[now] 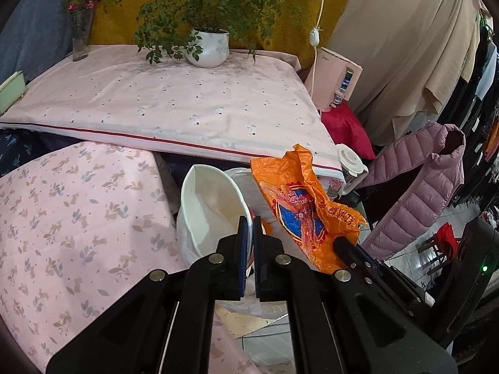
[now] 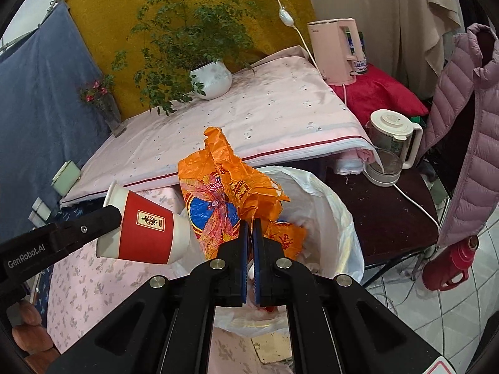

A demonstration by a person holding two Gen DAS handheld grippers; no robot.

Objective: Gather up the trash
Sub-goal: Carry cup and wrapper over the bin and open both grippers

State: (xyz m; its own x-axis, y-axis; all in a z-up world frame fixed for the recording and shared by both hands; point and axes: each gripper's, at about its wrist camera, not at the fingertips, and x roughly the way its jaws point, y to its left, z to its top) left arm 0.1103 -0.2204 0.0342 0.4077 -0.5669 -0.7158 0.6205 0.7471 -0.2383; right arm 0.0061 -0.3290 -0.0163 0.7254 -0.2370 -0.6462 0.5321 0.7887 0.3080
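Note:
My left gripper is shut on the rim of a red and white paper cup; in the right wrist view the cup lies tilted in that gripper, left of the bin. My right gripper is shut on a crumpled orange plastic bag, held above the white-lined trash bin. The orange bag also shows in the left wrist view, just right of the cup, with the right gripper below it.
A table with a pink cloth stands behind, bearing a potted plant and a flower vase. A glass kettle sits on a dark stool. A pink quilted jacket hangs right; a red thermos stands on the floor.

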